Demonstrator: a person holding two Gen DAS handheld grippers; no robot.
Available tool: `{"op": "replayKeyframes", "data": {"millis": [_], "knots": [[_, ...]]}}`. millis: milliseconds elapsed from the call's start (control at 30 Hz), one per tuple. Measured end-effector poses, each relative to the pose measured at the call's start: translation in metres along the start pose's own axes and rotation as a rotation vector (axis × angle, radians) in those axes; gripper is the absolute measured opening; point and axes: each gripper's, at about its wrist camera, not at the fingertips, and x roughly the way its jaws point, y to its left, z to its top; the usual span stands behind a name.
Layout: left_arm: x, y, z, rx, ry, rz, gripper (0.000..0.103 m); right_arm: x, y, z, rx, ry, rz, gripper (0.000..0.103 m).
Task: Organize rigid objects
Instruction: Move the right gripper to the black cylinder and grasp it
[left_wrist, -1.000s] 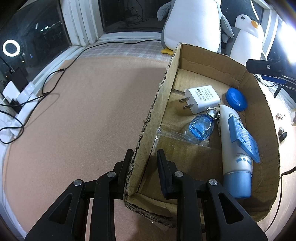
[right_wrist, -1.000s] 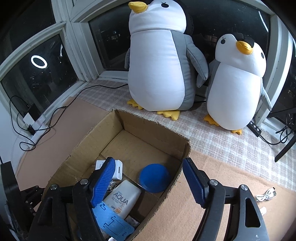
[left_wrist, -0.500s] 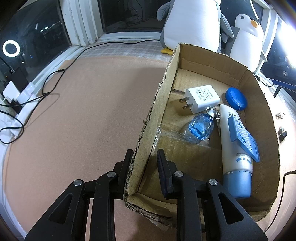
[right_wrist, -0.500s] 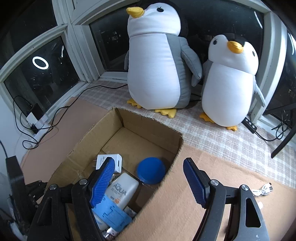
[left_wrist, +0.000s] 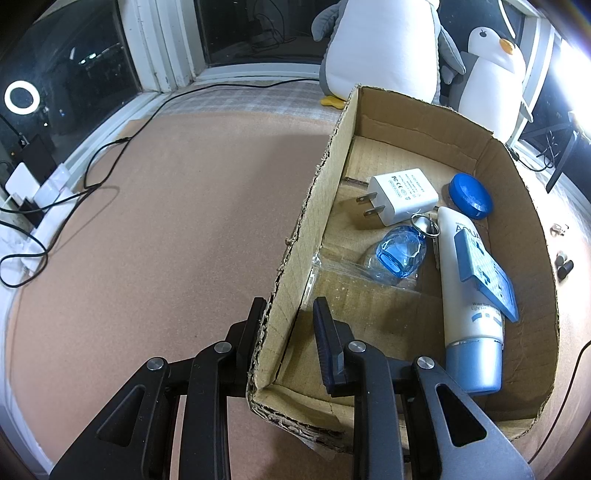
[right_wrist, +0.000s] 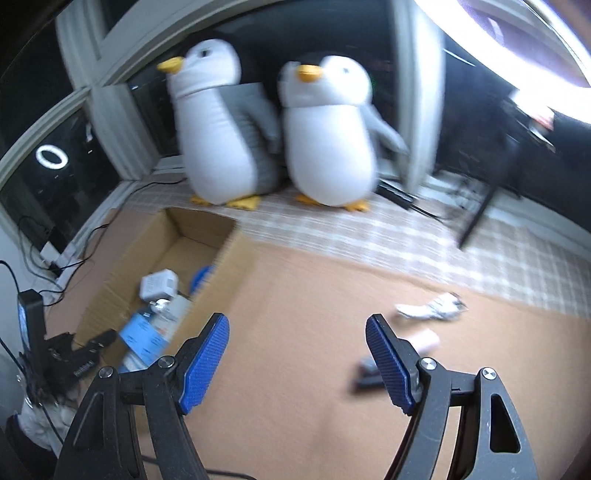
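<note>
A shallow cardboard box (left_wrist: 413, 110) sits on a brown cork-like mat (left_wrist: 166, 229), its near left wall pinched by the left gripper (left_wrist: 288, 314), whose jaws are clenched on the cardboard, one finger outside the wall and one inside. Inside the box lie a white plug adapter (left_wrist: 402, 197), a round blue lid (left_wrist: 471, 195) beside it near the far right corner, a clear blue keyring tag (left_wrist: 400, 253) with its metal ring, and a white-and-blue sunscreen tube (left_wrist: 471, 325) running along the right side with its cap toward the camera. A flat blue card (left_wrist: 484, 273) rests on top of the tube. A clear plastic wrapper (left_wrist: 347, 267) lies on the box floor beside the tag.

To the right of the box, the right gripper (right_wrist: 299, 354) hangs over bare mat with its blue-padded jaws spread wide and nothing between them. Ahead of it, in a blurred view, a crumpled white item (right_wrist: 430, 308), a pale pinkish piece (right_wrist: 424, 339) and a small dark object (right_wrist: 369, 371) lie on the mat, too smeared to identify.

Behind the box, two plush penguins (right_wrist: 273, 133) stand side by side on a checked cloth (right_wrist: 332, 232) against dark window panes. Black cables (left_wrist: 92, 173) trail across the mat's left edge toward a power strip (left_wrist: 40, 195).
</note>
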Motion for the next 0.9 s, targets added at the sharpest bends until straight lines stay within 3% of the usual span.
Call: {"op": "replayKeyframes", "data": {"millis": [233,533,900], "knots": [[-0.001,-0.001,-0.001,0.005,0.001,0.005,0.023,-0.007,-0.046,-0.023,0.026,0.016,-0.049,0.073],[-0.001,-0.001,-0.002,0.006,0.004,0.009,0.023,0.017,-0.052,-0.045,-0.045,0.072,-0.006,0.073],[-0.002,0.001,-0.003,0.001,0.006,0.009,0.023,0.055,-0.054,-0.043,-0.063,0.134,-0.041,0.073]]}}
